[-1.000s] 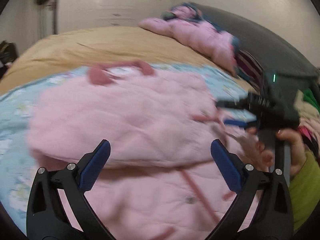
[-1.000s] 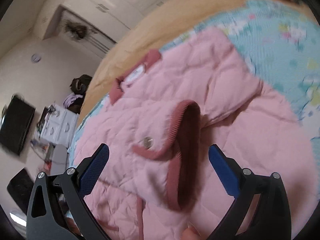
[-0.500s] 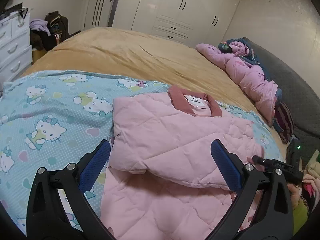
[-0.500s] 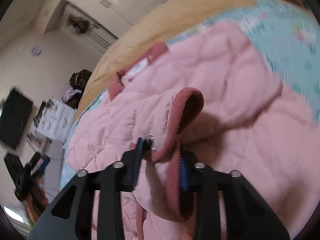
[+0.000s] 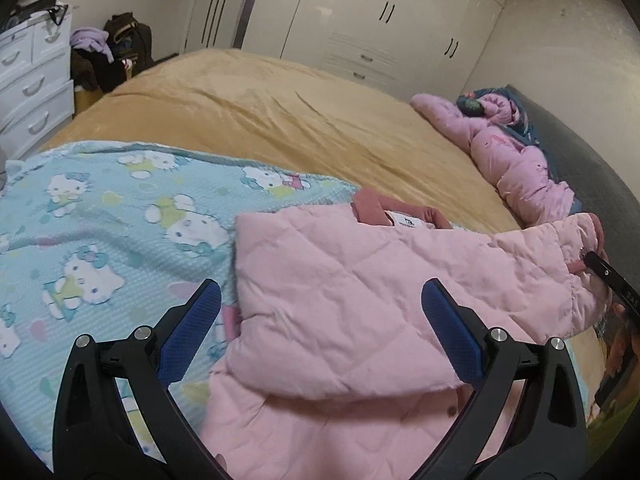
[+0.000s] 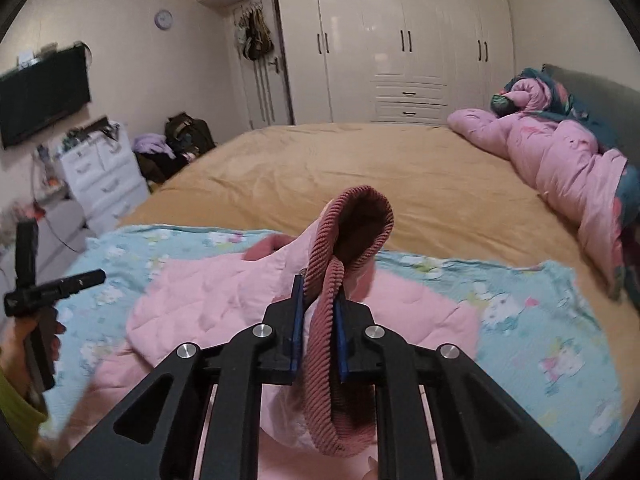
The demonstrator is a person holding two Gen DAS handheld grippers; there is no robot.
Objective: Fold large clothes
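Both views are lit by soft, slightly dim indoor light from above. Glare shows on the glossy wardrobe at 12 o'clock. Shadows are weak. The fisheye bends straight lines, and the corners are black. In the right view the hand at 9 o'clock is blurred.

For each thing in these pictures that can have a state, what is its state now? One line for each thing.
left gripper: open, holding nothing, above the jacket.
right gripper: shut on the ribbed cuff, which is lifted.
pink jacket: lying on the cartoon blanket, partly folded, one sleeve laid across the body.
wardrobe doors: closed.
white drawers: closed.
wall TV: screen dark.
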